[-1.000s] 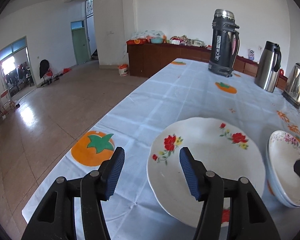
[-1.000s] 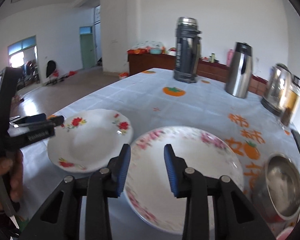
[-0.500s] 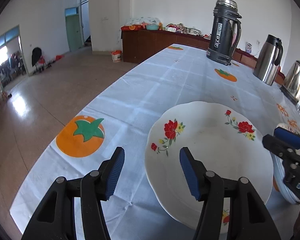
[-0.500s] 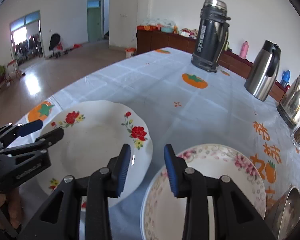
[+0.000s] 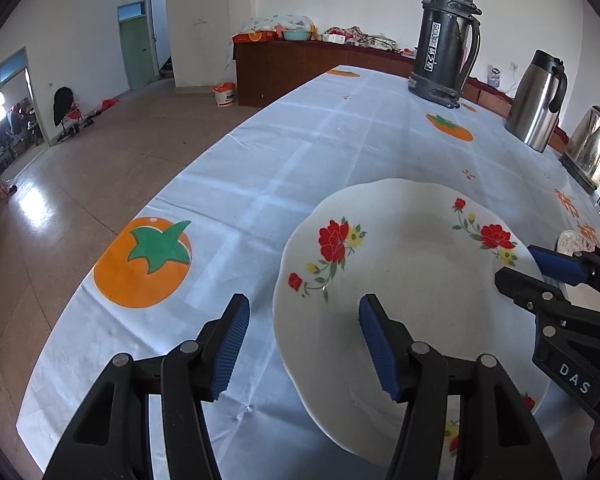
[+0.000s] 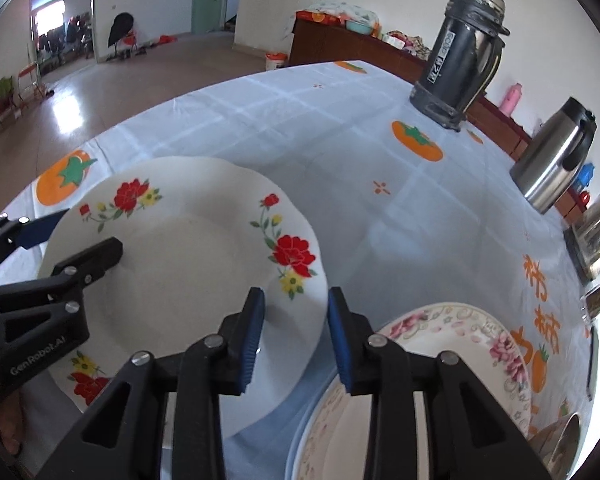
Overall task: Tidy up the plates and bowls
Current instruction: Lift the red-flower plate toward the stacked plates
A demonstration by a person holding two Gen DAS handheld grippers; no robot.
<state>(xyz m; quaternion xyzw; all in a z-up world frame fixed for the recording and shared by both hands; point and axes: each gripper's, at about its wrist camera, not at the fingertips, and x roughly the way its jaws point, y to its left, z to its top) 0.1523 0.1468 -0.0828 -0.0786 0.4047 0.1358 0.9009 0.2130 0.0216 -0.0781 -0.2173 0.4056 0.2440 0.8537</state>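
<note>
A white plate with red flowers point(image 5: 412, 280) point(image 6: 188, 264) lies on the blue tablecloth near the table's corner. My left gripper point(image 5: 304, 340) point(image 6: 94, 230) is open and straddles the plate's left rim, one finger outside and one over the plate. My right gripper point(image 6: 296, 320) point(image 5: 528, 268) is open with a narrower gap, and the plate's right rim lies between its pads without a visible pinch. A pink-flowered plate point(image 6: 440, 360) sits just right of the right gripper; only a sliver of it point(image 5: 572, 240) shows in the left wrist view.
A dark thermos point(image 5: 444, 40) point(image 6: 464, 52), a steel jug point(image 5: 540, 100) point(image 6: 556, 160) and a kettle point(image 5: 592, 144) stand along the far right. A metal bowl point(image 6: 556, 440) sits beside the pink plate. The table's edge point(image 5: 112, 240) drops to the floor on the left.
My right gripper has swung left from over the pink-flowered plate to the red-flowered plate's right rim. The left gripper has tilted down and come slightly closer to the left rim.
</note>
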